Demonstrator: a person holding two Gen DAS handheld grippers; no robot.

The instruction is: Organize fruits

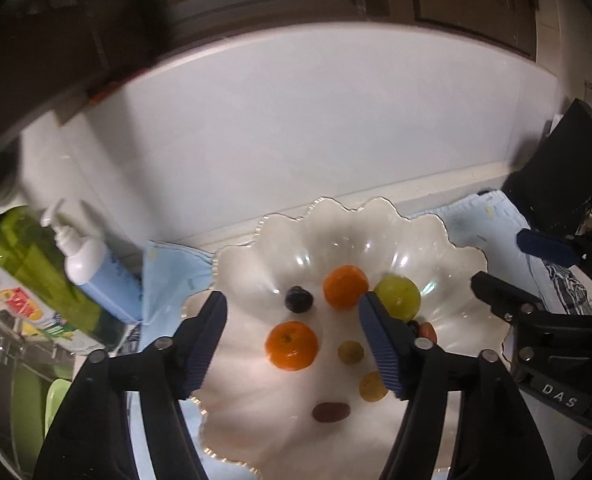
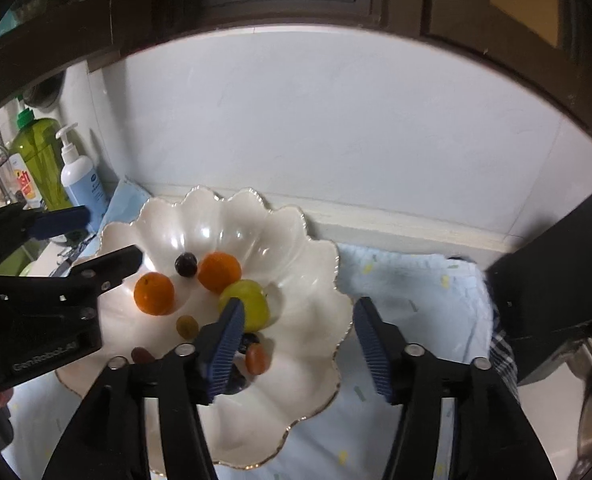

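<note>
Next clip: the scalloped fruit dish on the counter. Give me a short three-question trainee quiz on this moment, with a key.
1. True or false: both oranges lie inside the white scalloped dish.
2. How many oranges are in view? A) one B) two C) three
3. What stands left of the dish, against the wall?

Key:
1. True: one orange and the other orange both lie in it, with the green fruit and the dark grape.
2. B.
3. A white pump bottle and a green bottle.

Neither the left gripper nor the right gripper grips anything.
</note>
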